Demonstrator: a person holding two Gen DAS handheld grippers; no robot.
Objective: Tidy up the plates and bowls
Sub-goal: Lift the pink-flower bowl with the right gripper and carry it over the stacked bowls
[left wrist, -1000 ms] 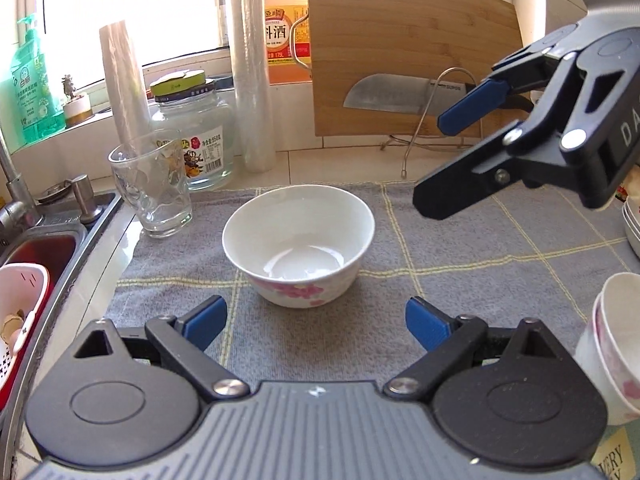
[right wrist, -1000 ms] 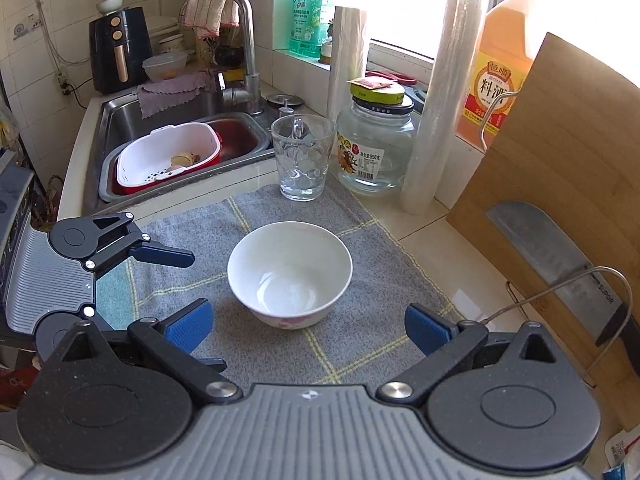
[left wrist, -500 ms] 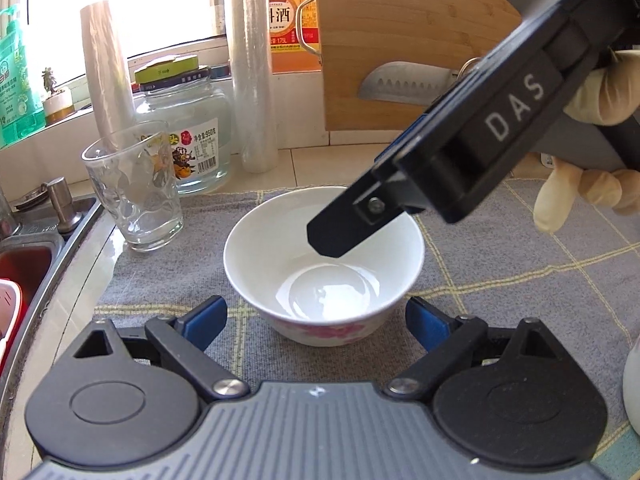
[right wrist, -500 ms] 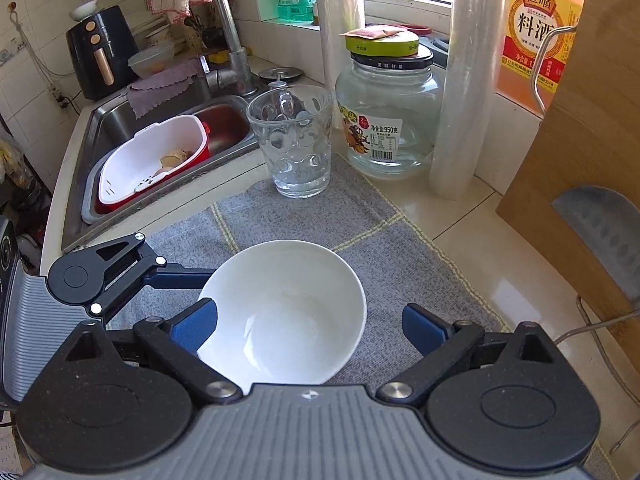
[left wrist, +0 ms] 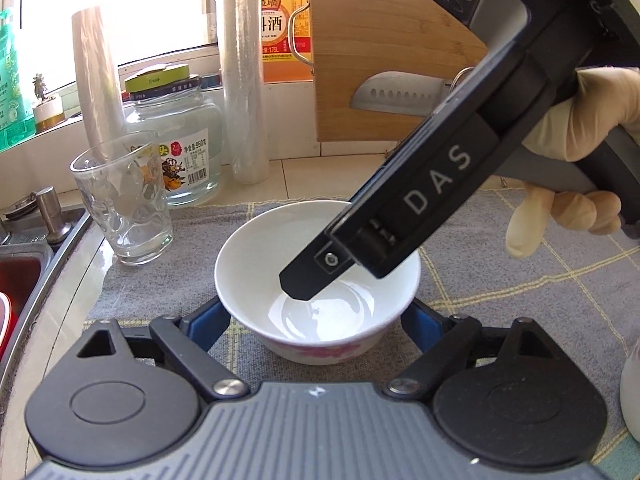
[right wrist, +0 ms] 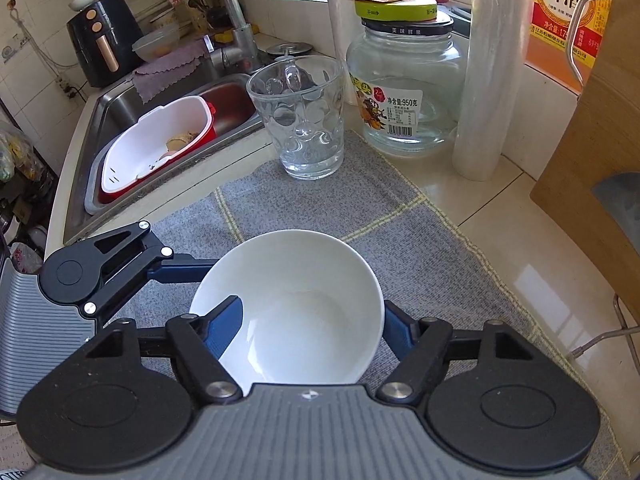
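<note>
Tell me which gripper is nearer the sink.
Left. The left gripper, jaws closing around the white bowl, sits on the bowl's side toward the sink. The right gripper, jaws closing over the bowl's rim, is on the side away from the sink.

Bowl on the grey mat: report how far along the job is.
Done: nothing looks put away; the bowl sits on the mat. In hand: the left gripper is closing around its base, the right gripper closing with one finger inside, one outside; not lifted. Left: grip, lift and place it.
</note>
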